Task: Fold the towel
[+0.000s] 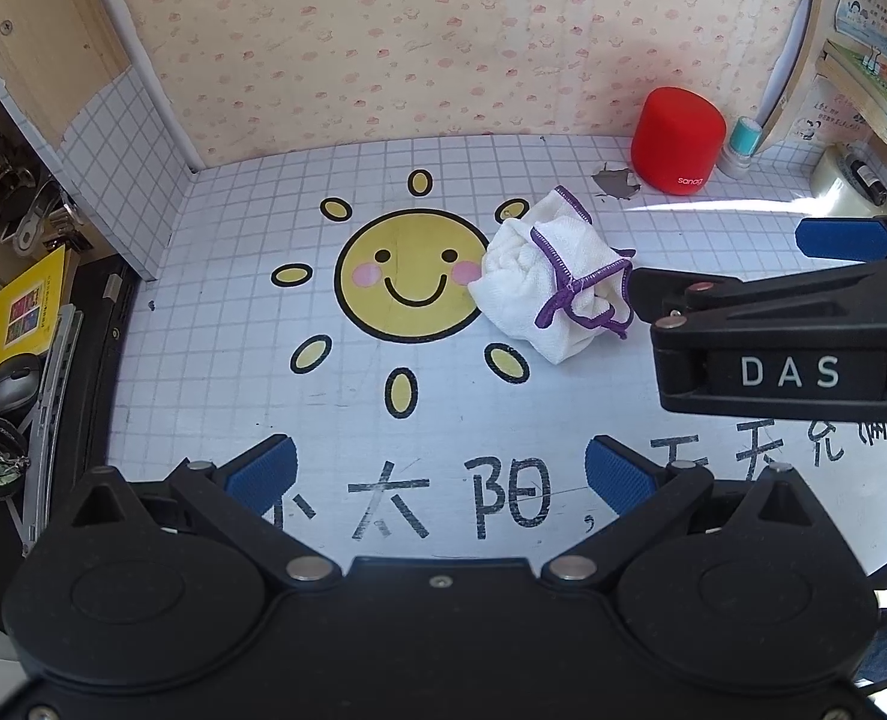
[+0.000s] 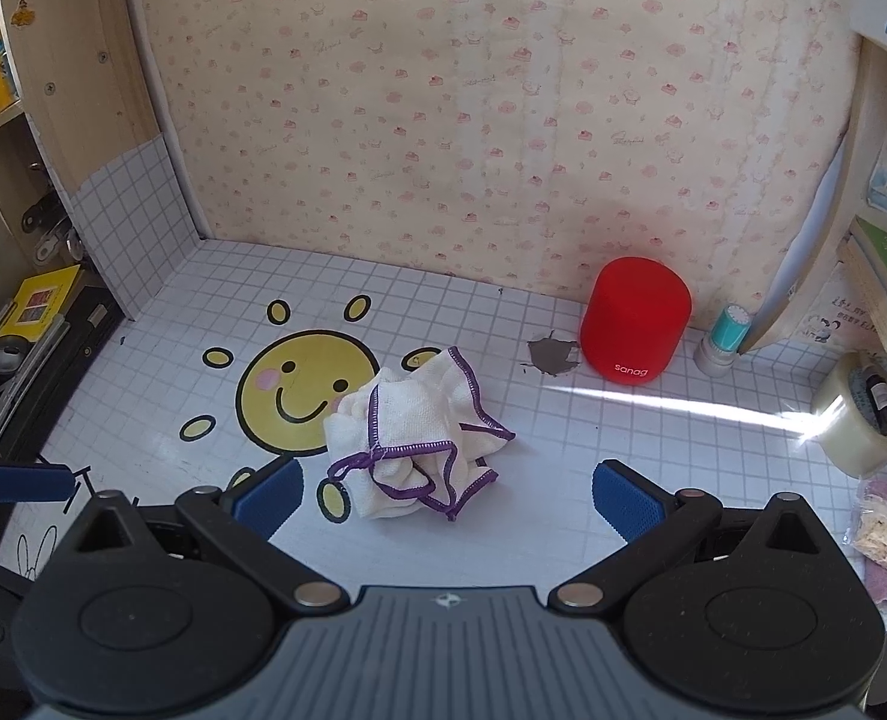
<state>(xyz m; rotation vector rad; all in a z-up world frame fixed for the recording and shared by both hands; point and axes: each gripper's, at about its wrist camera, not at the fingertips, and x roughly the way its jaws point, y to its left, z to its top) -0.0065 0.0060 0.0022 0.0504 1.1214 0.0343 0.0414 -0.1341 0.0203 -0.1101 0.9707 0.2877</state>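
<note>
Towel, a small white woven cloth with purple stitched hem (image 2: 410,441), lies crumpled in a loose heap on the white grid-patterned tabletop (image 2: 563,468), overlapping the right edge of a yellow smiling sun drawing (image 2: 299,390). It is bunched, not folded flat.

Nearest the right wrist camera, the right gripper (image 2: 443,495) hovers just before the heap with its blue-padded jaws spread wide and nothing between them. The left gripper (image 1: 437,474) is likewise wide apart and empty, held farther back over black handwritten characters (image 1: 449,501), with the towel well ahead and to its right.

The cloth looks thin, light and limp, so it would likely sag and shift when lifted, and a pinch could catch several layers. The purple hem is the clearest guide: a looped corner (image 2: 371,456) at the near side of the heap seems a fair place to take hold, with a second hem corner (image 2: 503,435) at the right.

Open tabletop stretches left across the sun and right toward a strip of sunlight. Farther back stand a red cylindrical speaker (image 2: 635,324), a small teal-capped bottle (image 2: 722,342) and a roll of clear tape (image 2: 860,420), with a patch of torn covering (image 2: 551,354) near the speaker. Pink-patterned wallpaper (image 2: 473,120) closes the rear, and shelving hems in both sides.
</note>
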